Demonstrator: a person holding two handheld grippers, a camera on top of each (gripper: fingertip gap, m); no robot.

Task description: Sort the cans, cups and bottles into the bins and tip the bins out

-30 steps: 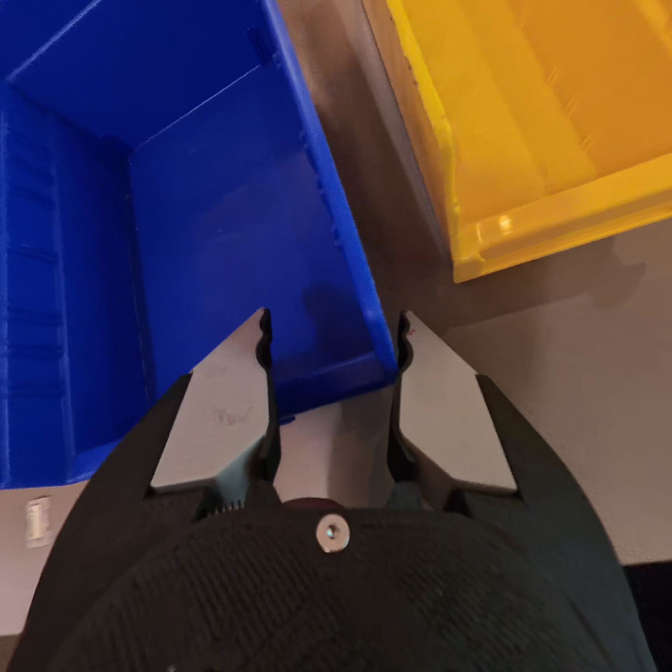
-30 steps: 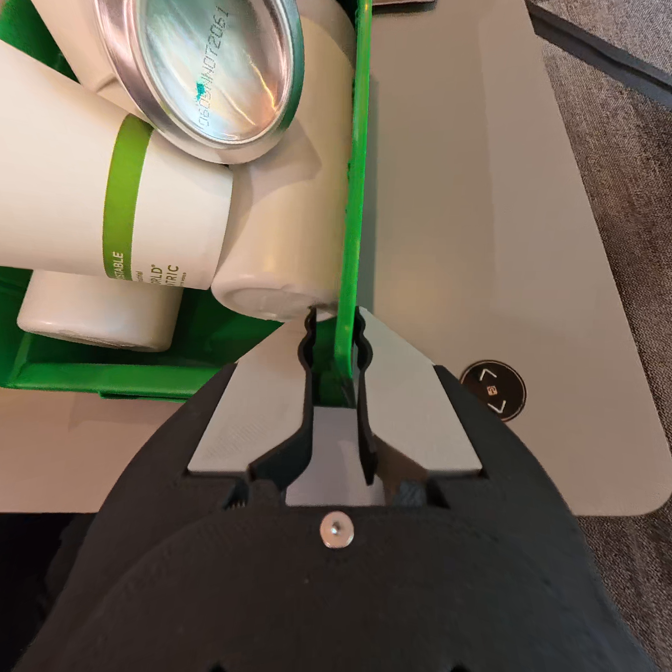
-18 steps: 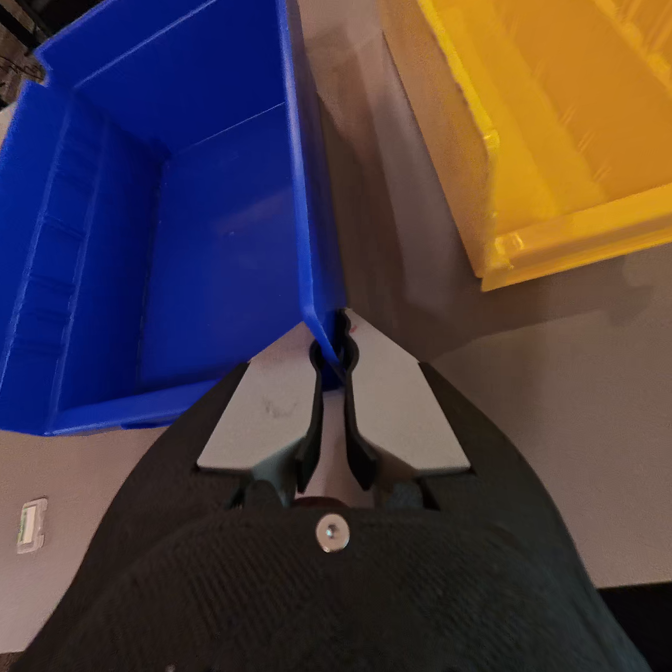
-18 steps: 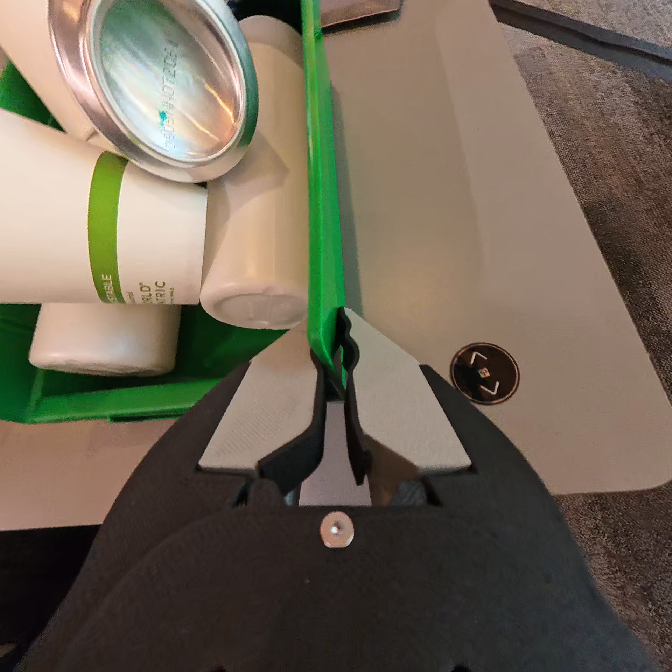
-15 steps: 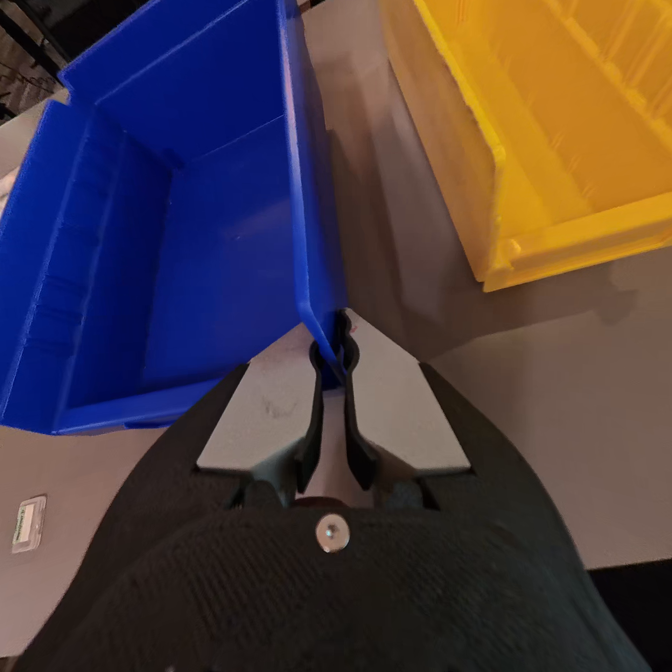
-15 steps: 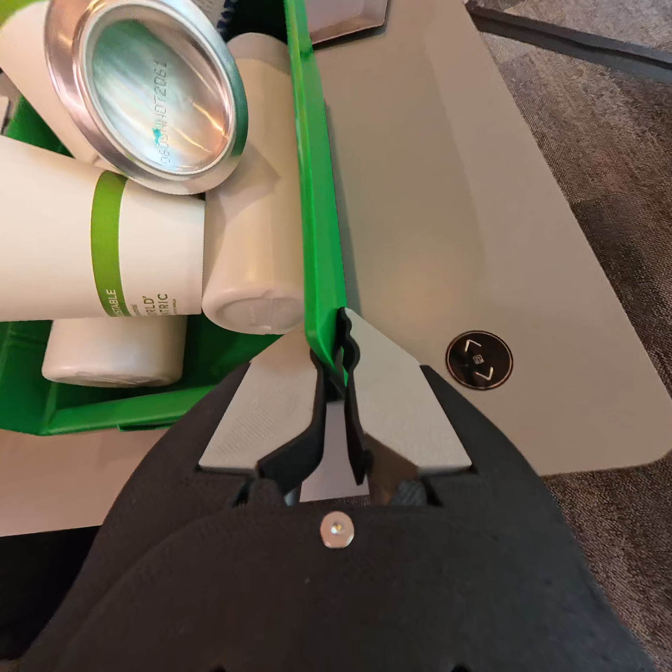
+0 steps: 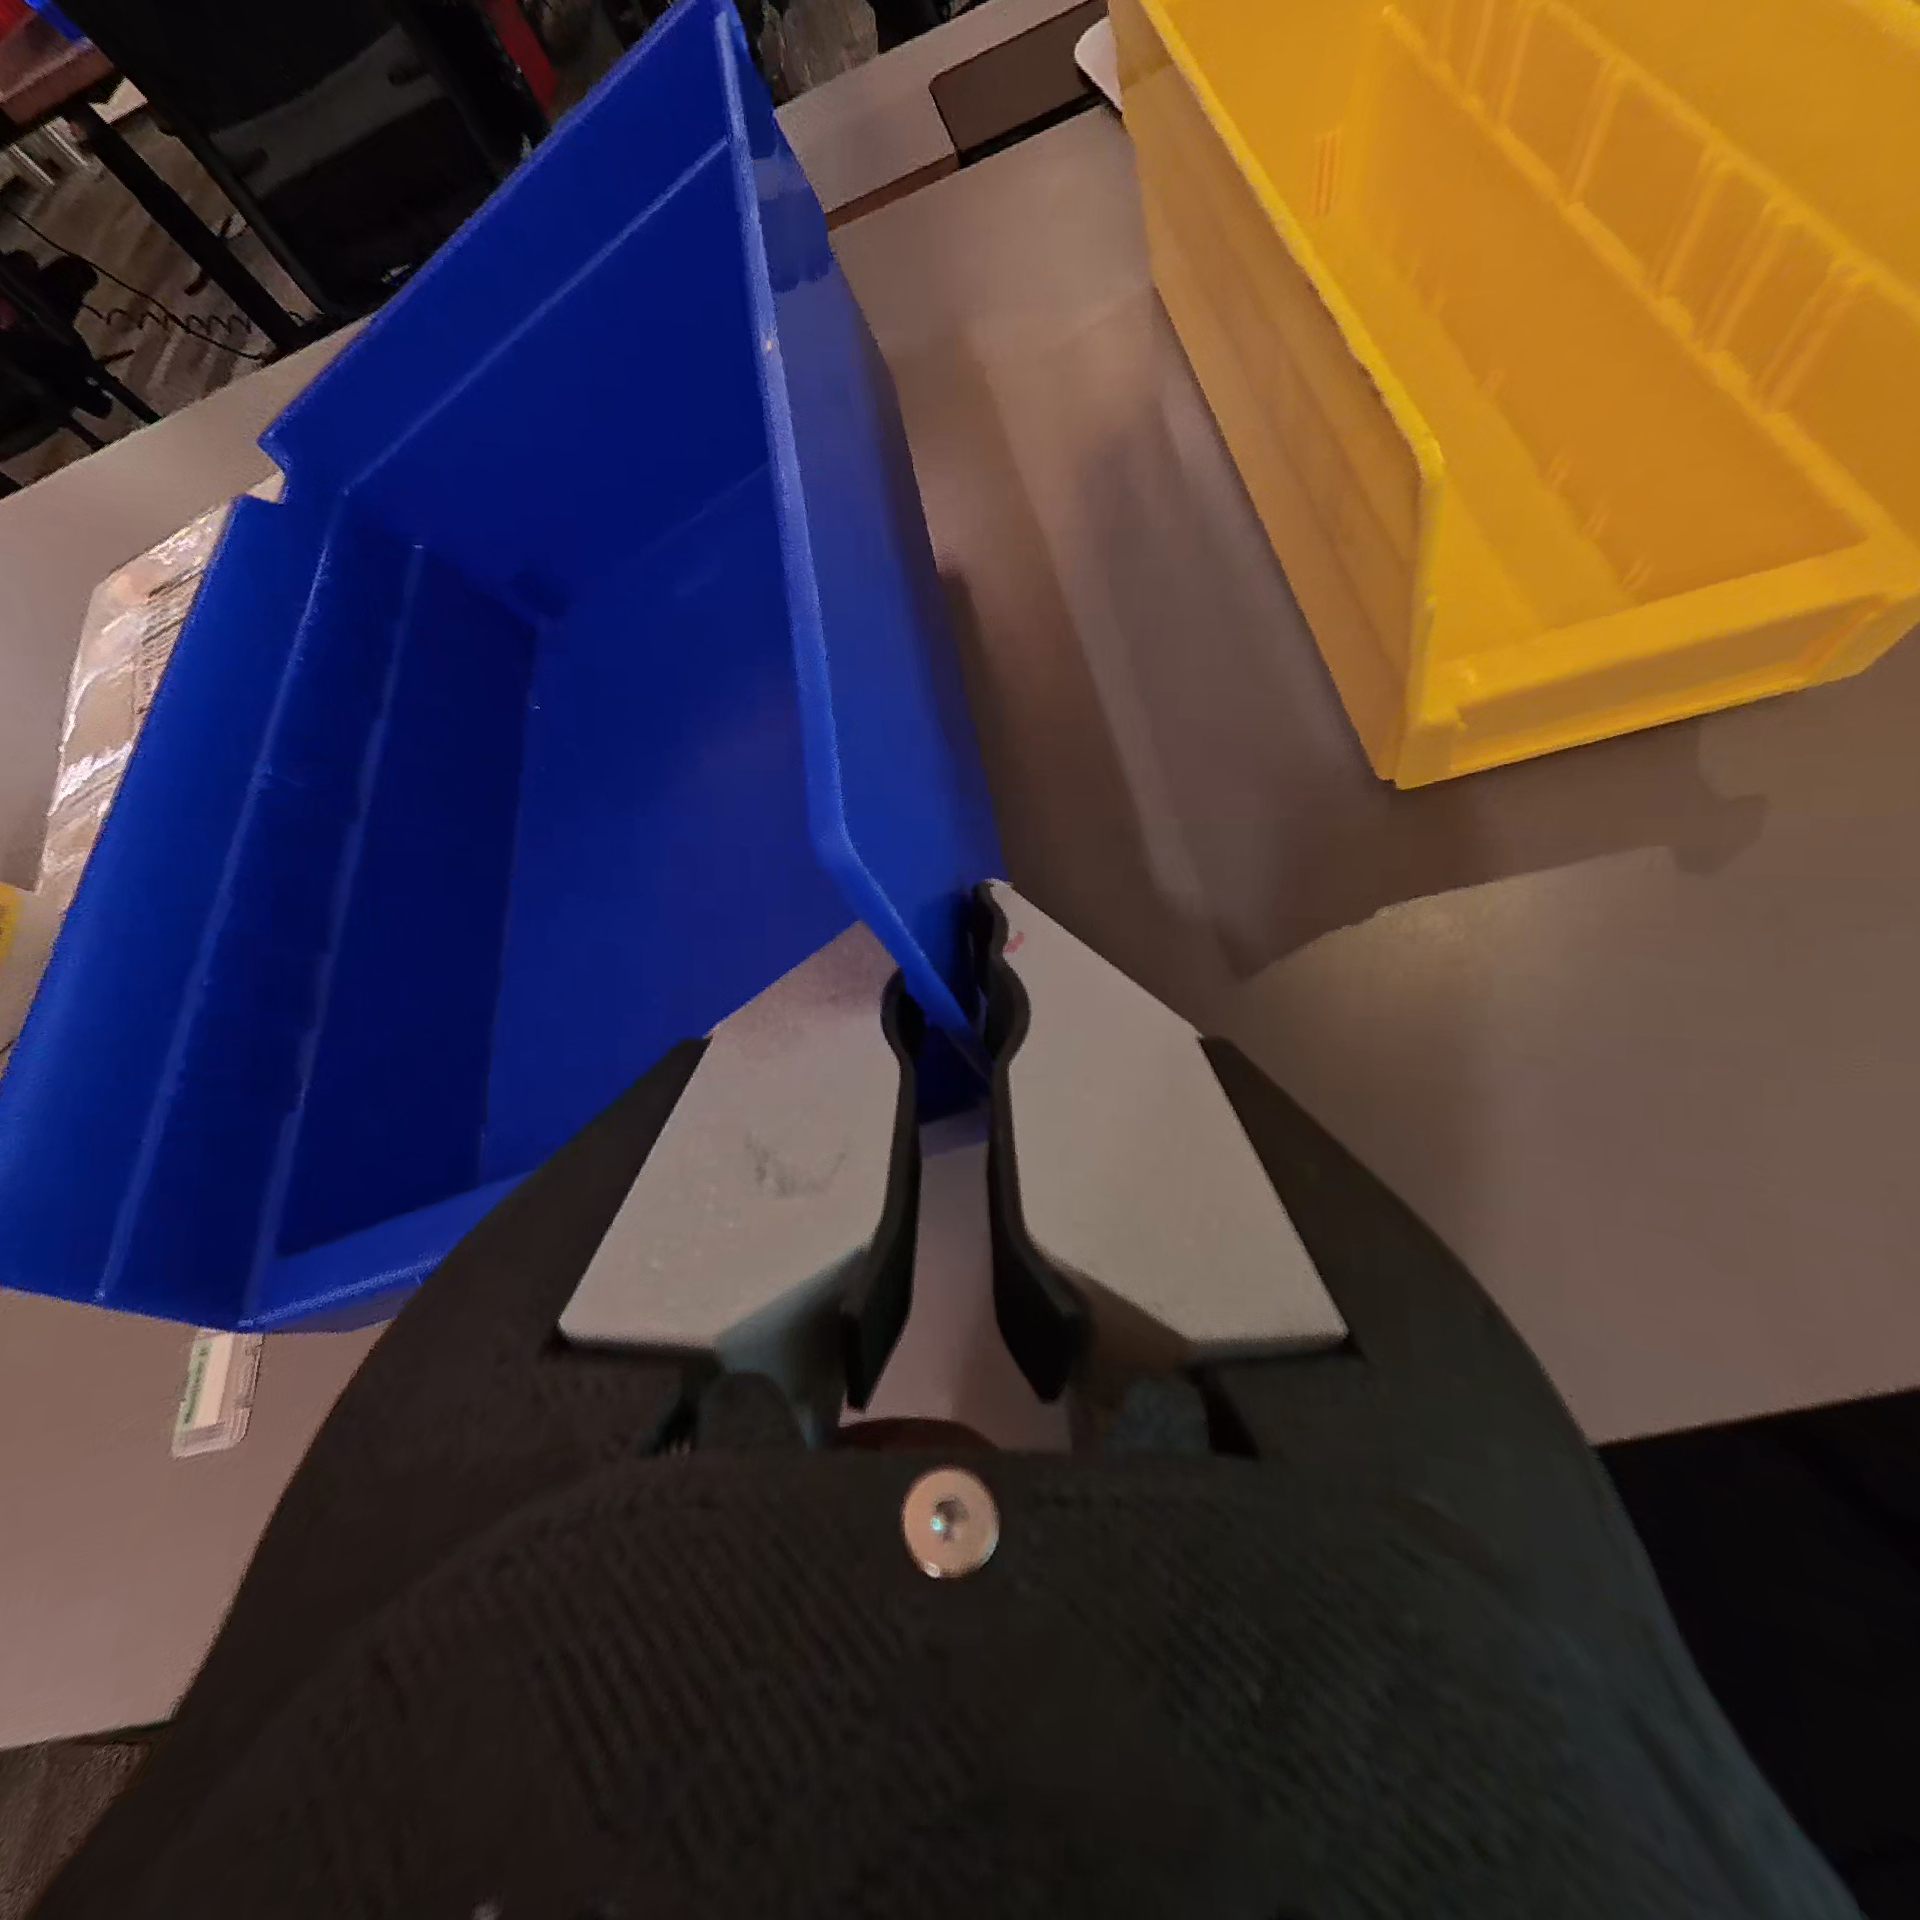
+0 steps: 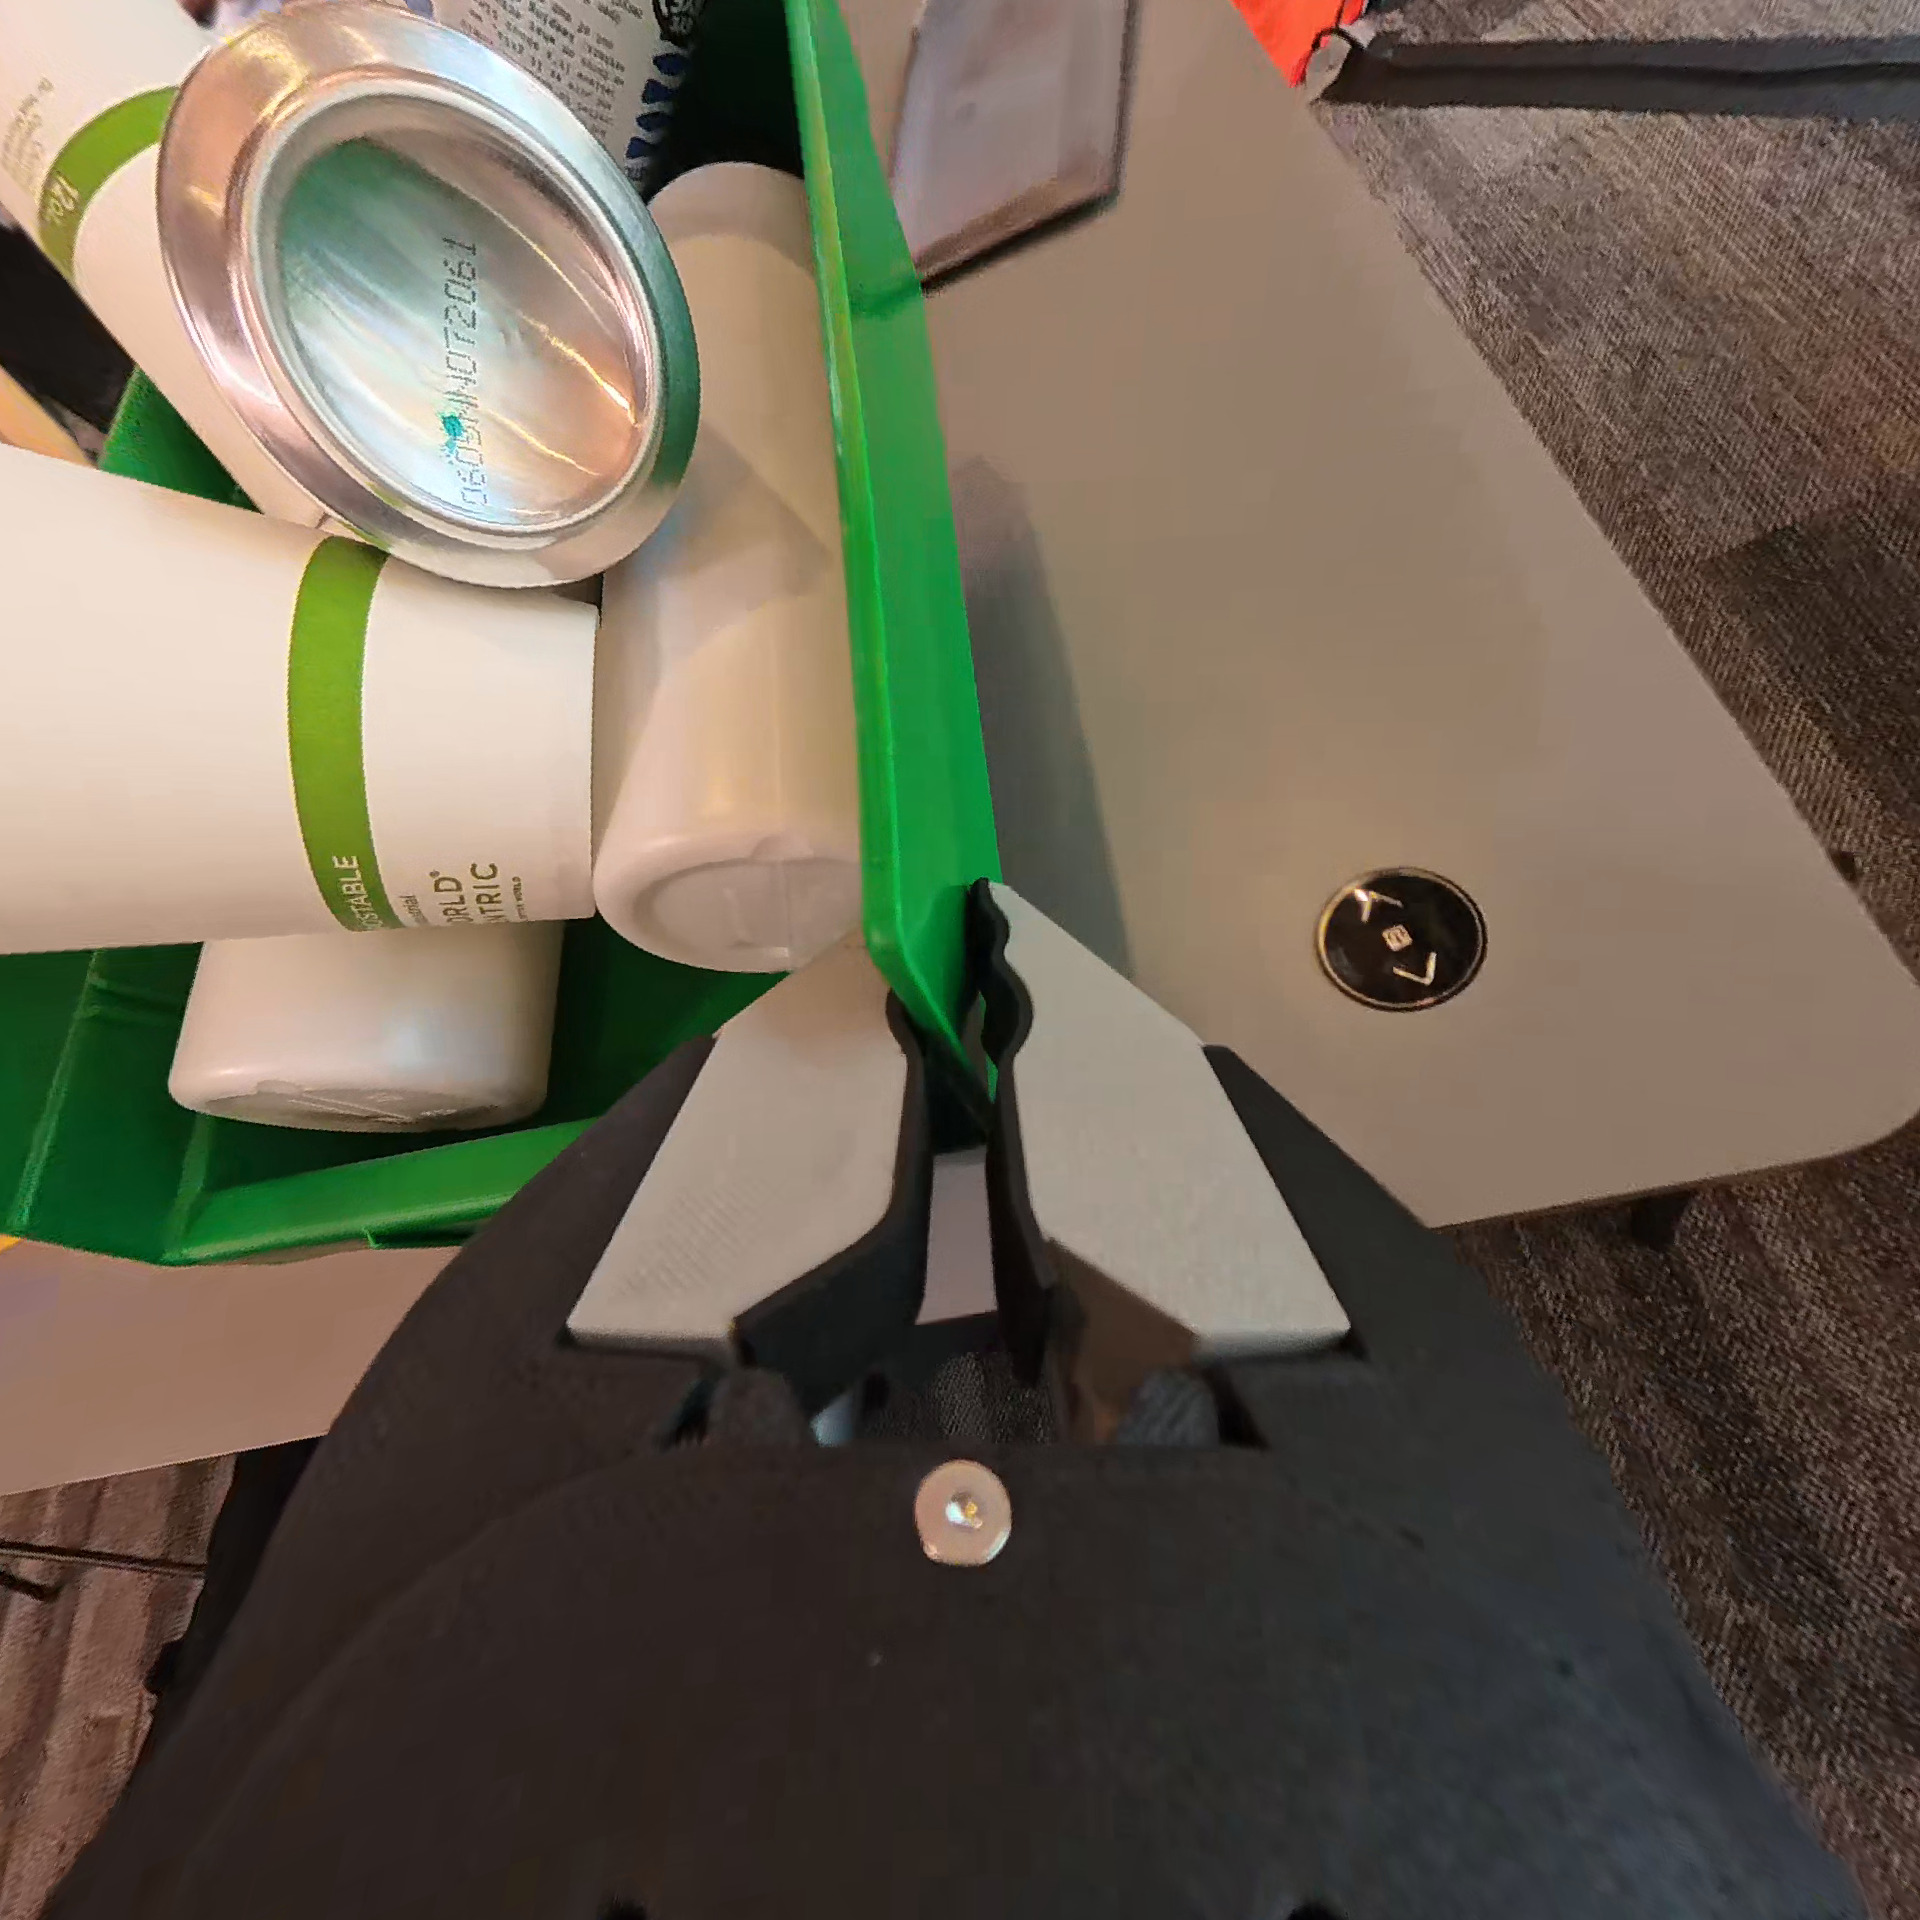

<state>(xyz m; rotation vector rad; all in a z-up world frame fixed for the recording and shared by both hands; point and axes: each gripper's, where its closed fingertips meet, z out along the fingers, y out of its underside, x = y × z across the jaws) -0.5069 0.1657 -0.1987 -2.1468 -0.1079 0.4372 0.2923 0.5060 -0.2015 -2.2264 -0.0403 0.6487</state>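
I have the left gripper [image 7: 951,971] pinched onto the near right corner of the open blue plastic storage bin [image 7: 436,831]; a second ago its jaws stood spread astride that corner, so the grasp is new. The blue bin now reads as raised at the gripped corner and tilted away from me, where it earlier lay flat on the grey tabletop [image 7: 1455,1091]. I see nothing inside it. To the right of the blue bin, apart from it, sits the open yellow plastic storage bin [image 7: 1621,665], also showing no contents in the visible part. Left of the blue bin a crumpled clear plastic item [image 7: 114,665] lies on the table; I cannot tell what it is. My right gripper [image 8: 961,987] is clamped on the near right wall of the green plastic bin [image 8: 894,582], as it already was a second ago, though the bin has since swung in the view. The green bin holds white paper cups with a green band [image 8: 312,727], plain white cylindrical containers [image 8: 727,748] and a silver aluminium can [image 8: 436,343] seen bottom-on. A round black control button [image 8: 1401,938] sits in the table to the right of the green bin. My assessment: sorting appears finished, both grips are set, and tipping is under way; the loaded green bin is the one likely to slip.
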